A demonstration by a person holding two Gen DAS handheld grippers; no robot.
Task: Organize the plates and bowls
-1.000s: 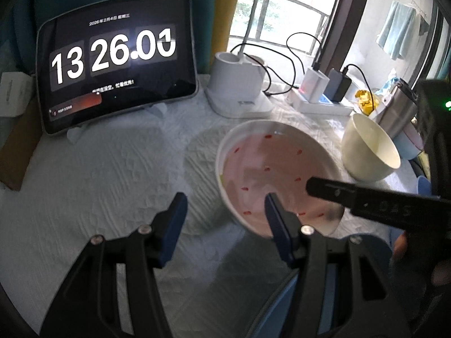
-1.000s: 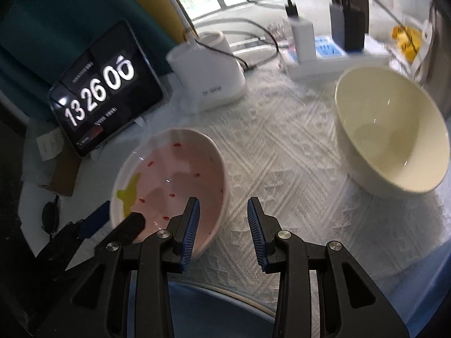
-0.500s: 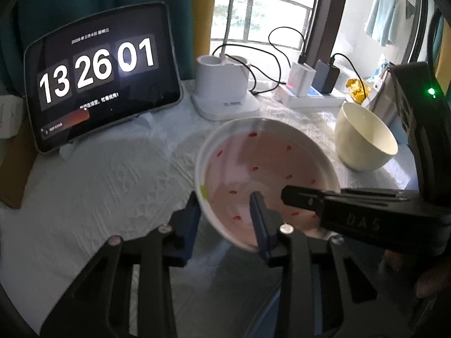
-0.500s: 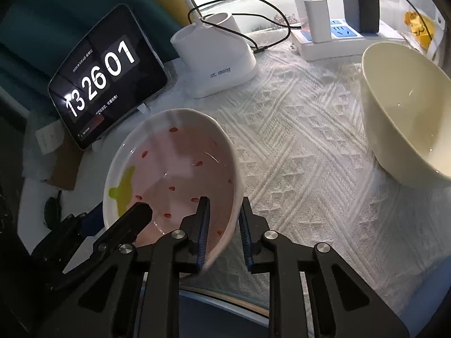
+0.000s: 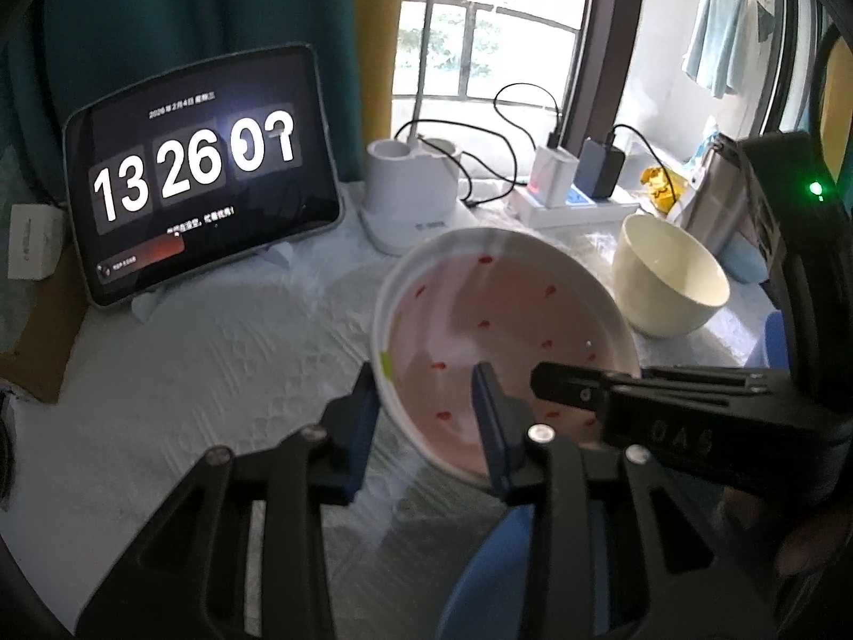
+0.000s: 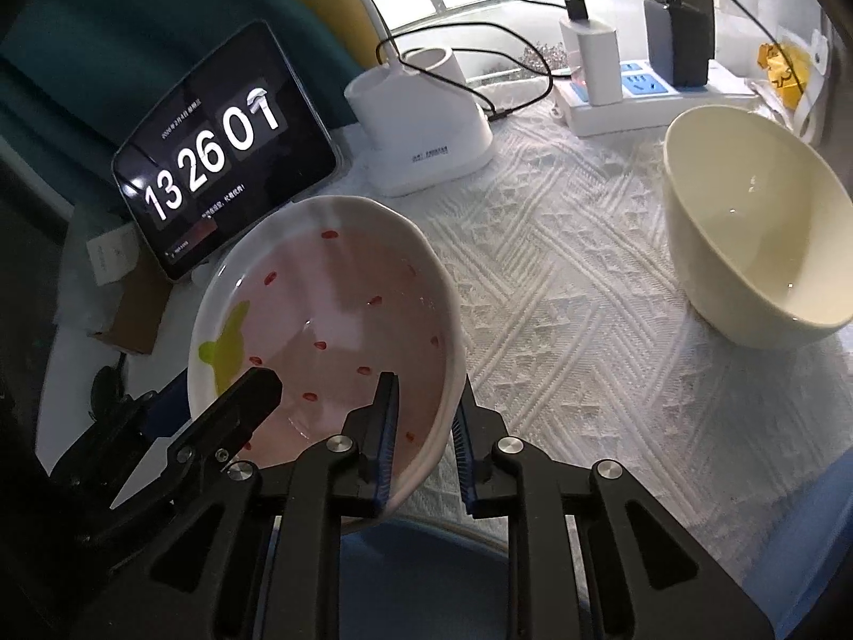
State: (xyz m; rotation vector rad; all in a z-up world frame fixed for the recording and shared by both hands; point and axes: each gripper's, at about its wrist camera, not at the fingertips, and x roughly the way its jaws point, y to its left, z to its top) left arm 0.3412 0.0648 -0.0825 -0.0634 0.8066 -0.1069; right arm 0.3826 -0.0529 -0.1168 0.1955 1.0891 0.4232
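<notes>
Left wrist view: the left gripper [image 5: 424, 416] pinches the near-left rim of the pink strawberry bowl [image 5: 501, 341], one blue pad outside the wall and the other inside the basin. The bowl sits tilted, its far edge raised ahead of the fingertips; whether it touches the white tablecloth [image 5: 213, 352] cannot be told. Just right of the tool, the right gripper's black finger [image 5: 581, 389] reaches into the same bowl from the right. Further ahead and to the right stands the cream bowl [image 5: 669, 285], apart from the pink one. Ahead and left leans a tablet clock [image 5: 200, 170]; straight ahead is a white stand [image 5: 413, 197], with a power strip [image 5: 576, 202] to its right. A blue plate [image 5: 490, 576] shows below the fingers.

Right wrist view: the right gripper [image 6: 424, 426] clamps the near-right rim of the pink strawberry bowl [image 6: 330, 320], left pad inside, right pad outside. The left gripper's finger [image 6: 240, 410] enters the bowl to the left of the tool. The cream bowl [image 6: 757, 234] rests ahead and well to the right on the tablecloth [image 6: 576, 293]. The tablet clock [image 6: 213, 149] stands ahead-left, the white stand [image 6: 426, 122] ahead, the power strip [image 6: 640, 101] beyond it to the right. The blue plate [image 6: 421, 576] lies beneath the fingers.
</notes>
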